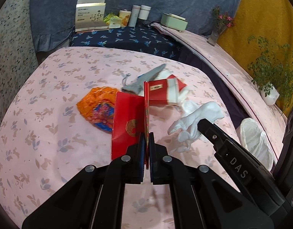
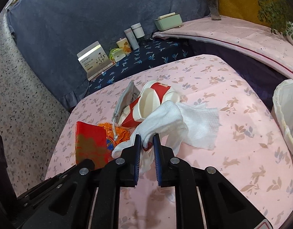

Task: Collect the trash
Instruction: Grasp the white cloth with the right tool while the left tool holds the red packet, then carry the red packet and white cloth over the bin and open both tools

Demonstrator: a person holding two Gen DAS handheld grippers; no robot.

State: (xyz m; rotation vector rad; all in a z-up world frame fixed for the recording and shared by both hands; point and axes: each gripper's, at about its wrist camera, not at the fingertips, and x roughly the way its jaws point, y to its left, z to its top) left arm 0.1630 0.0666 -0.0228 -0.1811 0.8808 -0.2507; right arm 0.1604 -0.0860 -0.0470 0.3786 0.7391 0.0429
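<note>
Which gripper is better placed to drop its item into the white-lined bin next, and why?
Right, probably. The right gripper, shut on the white sock, has the bin close on its right. The left gripper, clamping the red envelope, is farther away, with the right gripper between.

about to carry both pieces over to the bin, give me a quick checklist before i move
1. Left claw grip: shut on the red envelope, pinched at its lower edge, card standing upright. Ok.
2. Right claw grip: shut on the white glove, but only a small bunch of fabric sits between the pads. Hold strength: cannot tell.
3. Glove clear of other trash: it drapes over the paper cups and tissue. Not ok, it may drag them.
4. Bin in view, lined with a white bag, right of the table: ok.
5. Remaining trash: orange wrapper and grey pouch lie on the tablecloth. Not ok.
</note>
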